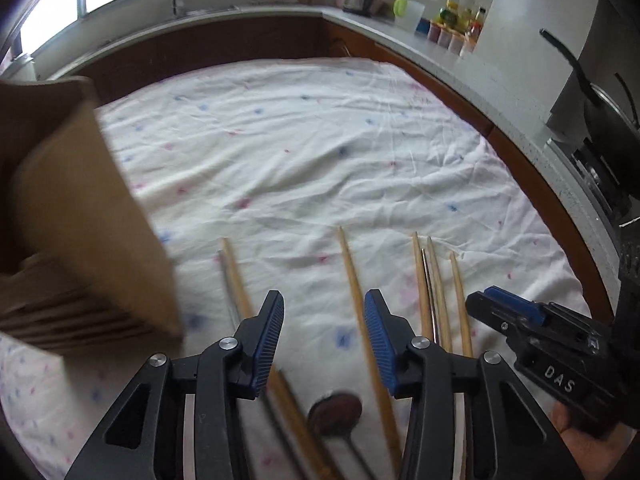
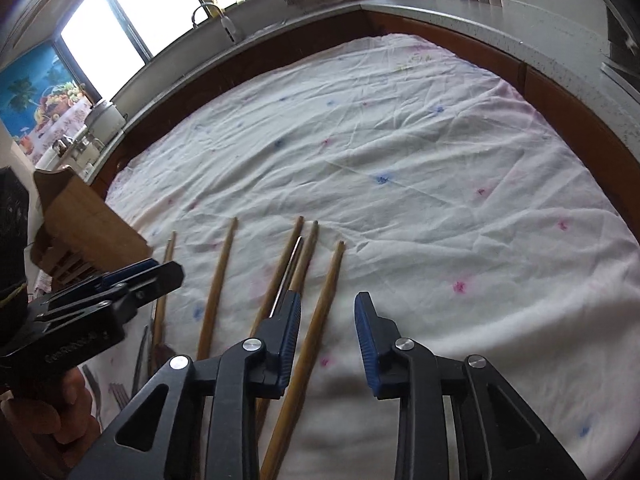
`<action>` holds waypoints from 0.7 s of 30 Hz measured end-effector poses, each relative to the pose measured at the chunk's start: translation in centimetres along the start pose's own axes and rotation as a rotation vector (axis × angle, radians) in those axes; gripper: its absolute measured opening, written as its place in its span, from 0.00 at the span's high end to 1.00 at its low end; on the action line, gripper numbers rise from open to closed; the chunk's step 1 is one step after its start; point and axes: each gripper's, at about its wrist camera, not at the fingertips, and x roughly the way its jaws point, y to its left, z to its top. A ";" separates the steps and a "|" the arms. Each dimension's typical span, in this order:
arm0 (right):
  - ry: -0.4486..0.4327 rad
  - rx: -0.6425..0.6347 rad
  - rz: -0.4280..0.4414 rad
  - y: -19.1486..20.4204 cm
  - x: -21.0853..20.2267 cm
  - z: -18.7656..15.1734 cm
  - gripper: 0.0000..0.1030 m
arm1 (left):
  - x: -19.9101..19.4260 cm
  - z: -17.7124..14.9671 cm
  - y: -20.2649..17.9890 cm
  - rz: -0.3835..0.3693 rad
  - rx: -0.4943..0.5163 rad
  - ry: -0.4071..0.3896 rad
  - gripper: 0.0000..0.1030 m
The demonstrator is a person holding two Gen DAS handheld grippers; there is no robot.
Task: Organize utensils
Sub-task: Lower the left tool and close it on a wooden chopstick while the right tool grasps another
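Wooden chopsticks (image 1: 352, 276) lie on the white cloth (image 1: 304, 152) right of the brown box (image 1: 96, 216), light, stiff and slippery we think, so we grab one mid-stick with our left gripper (image 1: 324, 340) and right gripper (image 2: 327, 340), both spread wide and empty.

Both grippers are matte black frames with round silver screws (image 1: 226, 343) at the joints. Blue ribbed pads line the fingers (image 1: 269, 344). The right gripper (image 1: 505, 303) carries white letters "DAS" beside its screws; bare skin of the hand (image 1: 588, 446) shows below it.
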 end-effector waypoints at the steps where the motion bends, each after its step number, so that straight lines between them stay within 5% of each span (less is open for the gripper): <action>1: 0.011 -0.002 -0.002 0.0 0.4 0.1 0.74 | 0.9 0.5 -0.1 -0.003 0.001 0.011 0.60; 7: 0.028 -0.061 -0.021 -0.1 0.7 0.8 0.92 | 5.7 2.9 -1.7 0.009 0.038 0.070 0.69; 12: 0.052 -0.042 0.011 -1.1 0.6 1.0 0.94 | 6.8 3.1 -2.1 0.019 0.084 0.088 0.83; 19: 0.040 -0.034 0.028 -1.1 1.4 1.6 0.94 | 7.5 4.1 -2.6 0.022 0.095 0.146 0.81; 21: 0.030 -0.050 0.023 -0.8 1.3 1.4 0.94 | 7.7 4.1 -3.3 0.054 0.121 0.130 0.89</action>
